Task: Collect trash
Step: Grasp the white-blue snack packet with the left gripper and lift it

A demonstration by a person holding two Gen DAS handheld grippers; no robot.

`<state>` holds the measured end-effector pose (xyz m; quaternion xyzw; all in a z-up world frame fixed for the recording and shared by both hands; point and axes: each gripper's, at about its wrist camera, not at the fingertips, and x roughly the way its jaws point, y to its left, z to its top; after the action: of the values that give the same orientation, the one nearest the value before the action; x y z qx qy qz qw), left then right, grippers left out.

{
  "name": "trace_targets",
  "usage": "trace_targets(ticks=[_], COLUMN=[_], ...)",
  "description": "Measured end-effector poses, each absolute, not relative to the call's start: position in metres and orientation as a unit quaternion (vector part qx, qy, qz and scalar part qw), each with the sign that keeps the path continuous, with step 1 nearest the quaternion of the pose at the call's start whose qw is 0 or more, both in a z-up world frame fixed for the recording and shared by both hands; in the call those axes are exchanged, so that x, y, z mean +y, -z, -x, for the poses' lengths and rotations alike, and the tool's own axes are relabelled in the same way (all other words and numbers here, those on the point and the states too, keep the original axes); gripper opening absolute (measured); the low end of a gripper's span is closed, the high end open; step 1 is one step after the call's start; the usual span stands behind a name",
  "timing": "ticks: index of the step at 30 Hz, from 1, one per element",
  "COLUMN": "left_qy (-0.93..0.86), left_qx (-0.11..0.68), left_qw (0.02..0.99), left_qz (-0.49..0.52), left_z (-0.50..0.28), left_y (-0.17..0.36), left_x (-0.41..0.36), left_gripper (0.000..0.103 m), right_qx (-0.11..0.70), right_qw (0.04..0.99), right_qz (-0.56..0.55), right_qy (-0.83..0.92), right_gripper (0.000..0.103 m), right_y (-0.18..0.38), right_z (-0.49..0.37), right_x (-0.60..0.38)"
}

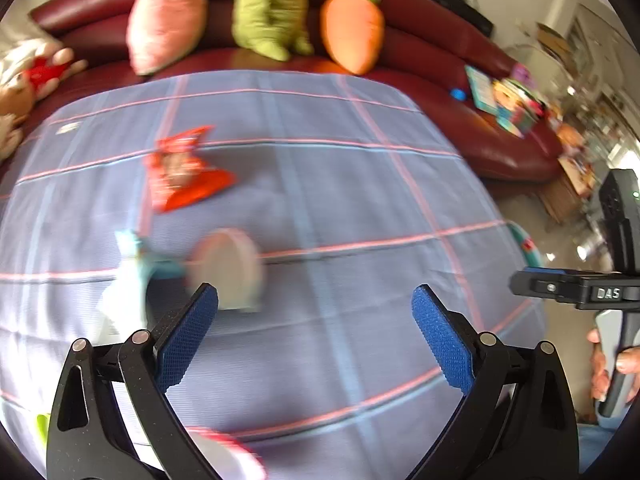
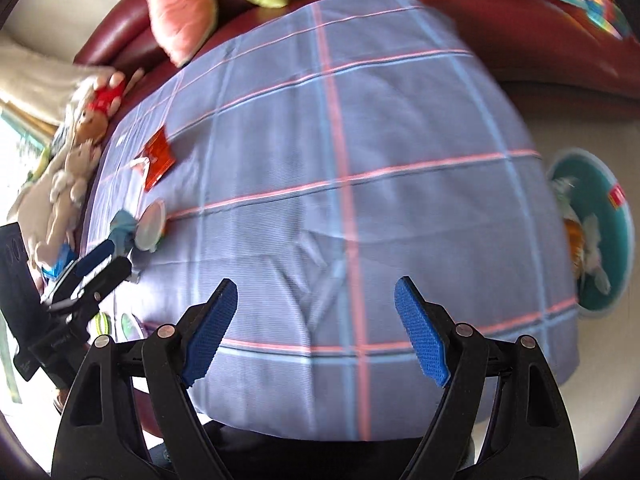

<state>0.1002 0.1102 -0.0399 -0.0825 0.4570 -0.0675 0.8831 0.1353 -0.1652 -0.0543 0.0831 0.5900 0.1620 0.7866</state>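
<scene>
A crumpled red snack wrapper point(image 1: 182, 170) lies on the checked blue-grey tablecloth point(image 1: 340, 208), left of centre. Nearer me lie a round pink-rimmed lid point(image 1: 228, 270) and a crumpled light-blue and white wrapper point(image 1: 128, 276). My left gripper point(image 1: 314, 308) is open and empty just in front of the lid. My right gripper point(image 2: 316, 304) is open and empty over bare cloth point(image 2: 340, 200). The right wrist view shows the red wrapper point(image 2: 158, 158), the lid point(image 2: 151, 226), the blue wrapper point(image 2: 122, 228) and the left gripper point(image 2: 90, 268) at far left. A teal bin point(image 2: 596, 232) with trash inside stands off the table's right edge.
A dark red sofa point(image 1: 460, 92) curves behind the table with pink point(image 1: 168, 12), green point(image 1: 268, 12) and carrot point(image 1: 352, 32) plush cushions, books point(image 1: 504, 100) and a doll point(image 2: 80, 140). A red-and-white item point(image 1: 228, 456) and a green bit point(image 1: 42, 428) lie under my left gripper.
</scene>
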Motion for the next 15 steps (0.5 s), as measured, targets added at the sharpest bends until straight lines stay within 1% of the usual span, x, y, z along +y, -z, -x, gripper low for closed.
trace_targets(ticks=[7,14,15], left_qy=[-0.009,-0.020,-0.022], left_qx=[0.470,0.498,0.500], left_qw=[0.877,0.859,0.858], left_qz=[0.099,0.116,0.115], left_z=[-0.099,-0.113,-0.115], left_y=[0.063,0.095,0.097], left_x=[0.189,0.216,0.217], left_gripper=[0.098,0.097,0.094], right_qx=[0.607,0.624,0.626], right_qw=[0.768,0.751,0.749], right_qz=[-0.038,-0.029,-0.029], right_qy=[-0.201,-0.215,-0.216], right_gripper=[0.077,0.077,0.077], right_y=[0.061,0.074,0.076], right_z=[-0.148,-0.161,-0.162], right_x=[-0.093,-0.056,-0.053])
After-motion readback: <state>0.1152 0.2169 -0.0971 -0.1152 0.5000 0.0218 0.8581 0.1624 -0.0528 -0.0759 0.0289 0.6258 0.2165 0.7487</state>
